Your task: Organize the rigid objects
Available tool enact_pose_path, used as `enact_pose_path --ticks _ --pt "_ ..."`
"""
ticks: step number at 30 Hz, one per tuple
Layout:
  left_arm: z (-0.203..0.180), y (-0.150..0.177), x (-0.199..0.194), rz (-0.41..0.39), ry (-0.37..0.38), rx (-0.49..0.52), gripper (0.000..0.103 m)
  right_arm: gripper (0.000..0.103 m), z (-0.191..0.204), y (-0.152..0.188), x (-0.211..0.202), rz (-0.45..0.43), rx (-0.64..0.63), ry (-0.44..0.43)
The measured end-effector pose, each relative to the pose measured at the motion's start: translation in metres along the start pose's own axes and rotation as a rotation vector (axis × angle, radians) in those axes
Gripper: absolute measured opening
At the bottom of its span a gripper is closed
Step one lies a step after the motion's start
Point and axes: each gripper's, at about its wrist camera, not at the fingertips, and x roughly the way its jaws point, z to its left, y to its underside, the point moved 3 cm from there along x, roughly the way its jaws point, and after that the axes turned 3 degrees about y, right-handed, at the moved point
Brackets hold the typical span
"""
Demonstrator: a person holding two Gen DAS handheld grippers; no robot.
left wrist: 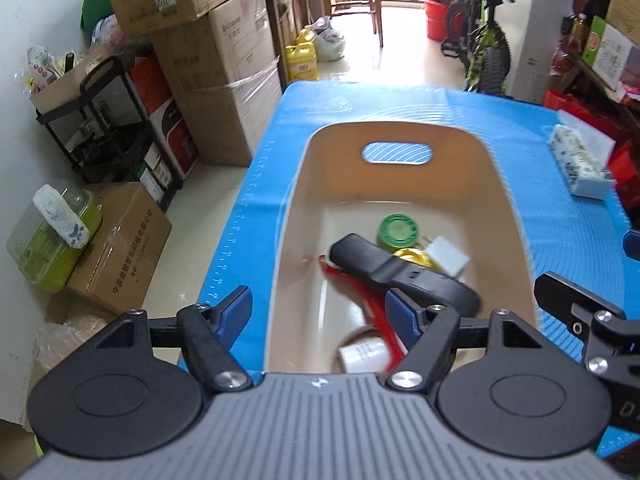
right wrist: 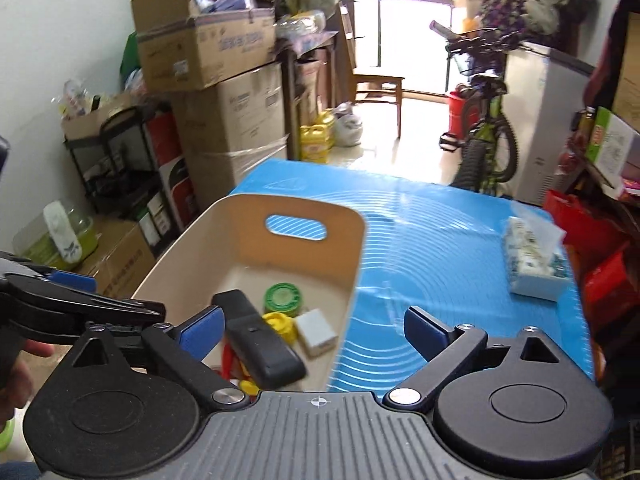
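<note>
Two grippers are seen above a beige bin [left wrist: 296, 208] that stands on a blue mat [left wrist: 500, 112]. The left gripper [left wrist: 320, 316] is held over the bin's near end with its blue-padded fingers [left wrist: 234, 308] spread apart, and nothing is gripped between them. The right gripper [right wrist: 316, 330] is held over the bin's right wall, its fingers [right wrist: 424, 332] spread wide, one over the bin and one over the mat; nothing is pinched there either. Inside the bin, a long black case [left wrist: 400, 276] is laid slantwise on top of the other things. A green round lid [left wrist: 398, 230] is found toward the far end, with a yellow cap [right wrist: 280, 326] and a white block [left wrist: 448, 258] just beside the case. A red tool [left wrist: 372, 308] is partly covered by the case, and a white roll [left wrist: 362, 354] is lying at the near end. A tissue pack [right wrist: 534, 260] is placed on the mat, well apart from the bin. Cardboard boxes [left wrist: 224, 80] are stacked beyond the table's left side.
</note>
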Motion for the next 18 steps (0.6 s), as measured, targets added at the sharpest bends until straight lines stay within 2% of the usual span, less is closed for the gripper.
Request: enact_pose_path --ticks 4,7,15,18 --pt "-0.016 0.006 -0.021 -0.011 -0.001 0.021 0.074 0.097 -0.018 0.005 -0.026 -0.015 0.025 0.020" --pt "-0.021 0.014 -0.037 -0.015 0.027 0.015 0.074 0.097 -0.028 0.012 -0.046 -0.027 0.033 0.031" --pt "-0.031 0.043 -0.073 -0.056 0.023 -0.020 0.074 0.097 -0.053 0.041 -0.094 -0.050 0.077 0.053" --pt "-0.034 0.056 -0.083 -0.079 -0.002 -0.015 0.074 0.097 -0.058 0.053 -0.110 -0.058 0.071 0.066"
